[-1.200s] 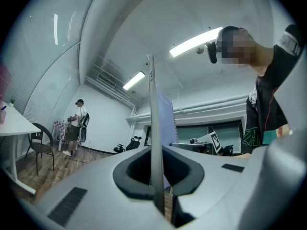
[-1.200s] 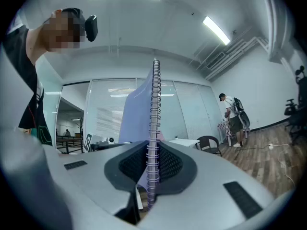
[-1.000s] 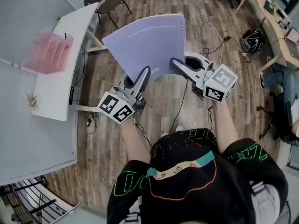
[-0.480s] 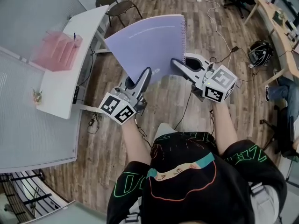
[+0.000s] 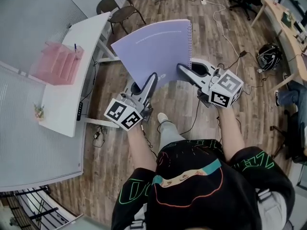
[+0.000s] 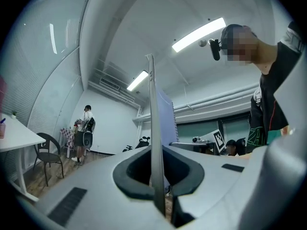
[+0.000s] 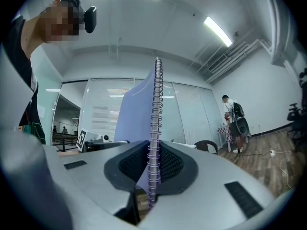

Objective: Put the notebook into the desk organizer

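The pink desk organizer [image 5: 56, 63] sits far left on the white desk [image 5: 67, 107]. Our left gripper [image 5: 152, 76] pinches the notebook [image 5: 153, 47] by its plain edge, and our right gripper [image 5: 182, 68] clamps its spiral. Mid-carry, we judge; next, reach the desk and slot it in, its compartments perhaps free.

Stepped forward — shoe [image 5: 162, 117] now shows — notebook [image 5: 152, 49] carried along.

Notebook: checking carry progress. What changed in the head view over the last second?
The desk and pink organizer have slid right in the head view, nearer the notebook; a foot now shows. The left gripper and right gripper stay clamped on the notebook's near edge.
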Tool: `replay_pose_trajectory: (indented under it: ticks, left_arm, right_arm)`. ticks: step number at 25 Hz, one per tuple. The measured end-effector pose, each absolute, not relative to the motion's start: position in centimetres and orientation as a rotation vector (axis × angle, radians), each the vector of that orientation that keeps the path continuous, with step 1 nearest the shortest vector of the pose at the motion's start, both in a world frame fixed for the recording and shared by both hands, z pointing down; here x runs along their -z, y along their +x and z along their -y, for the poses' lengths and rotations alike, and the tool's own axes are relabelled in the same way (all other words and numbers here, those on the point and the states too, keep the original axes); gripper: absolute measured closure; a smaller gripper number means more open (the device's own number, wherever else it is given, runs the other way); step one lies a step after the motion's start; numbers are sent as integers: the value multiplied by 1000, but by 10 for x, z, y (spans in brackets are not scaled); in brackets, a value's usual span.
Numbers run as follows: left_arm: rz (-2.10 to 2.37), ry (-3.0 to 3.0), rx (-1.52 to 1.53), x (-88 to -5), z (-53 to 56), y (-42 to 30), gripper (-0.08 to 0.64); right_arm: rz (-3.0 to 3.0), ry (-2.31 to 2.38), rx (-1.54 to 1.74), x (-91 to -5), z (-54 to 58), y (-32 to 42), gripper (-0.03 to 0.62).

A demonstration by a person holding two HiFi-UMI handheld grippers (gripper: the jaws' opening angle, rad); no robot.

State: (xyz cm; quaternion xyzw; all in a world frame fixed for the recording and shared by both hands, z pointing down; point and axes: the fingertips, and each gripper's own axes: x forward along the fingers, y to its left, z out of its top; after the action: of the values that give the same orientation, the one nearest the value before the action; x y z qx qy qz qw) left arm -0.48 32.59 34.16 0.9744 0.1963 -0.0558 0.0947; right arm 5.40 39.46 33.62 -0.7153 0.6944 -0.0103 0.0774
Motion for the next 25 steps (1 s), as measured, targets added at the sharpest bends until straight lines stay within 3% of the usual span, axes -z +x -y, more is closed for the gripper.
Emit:
replay_pose_trajectory:
  ticks: [14, 25]
  left_arm:
    - [-618, 2832, 78, -359, -174, 109, 532]
    - [-478, 2778, 162, -372, -31, 138, 532]
  right_arm:
    - [-1984, -2190, 154, -359, -245, 168, 545]
    - [-2073, -2211, 273, -365, -99, 199, 545]
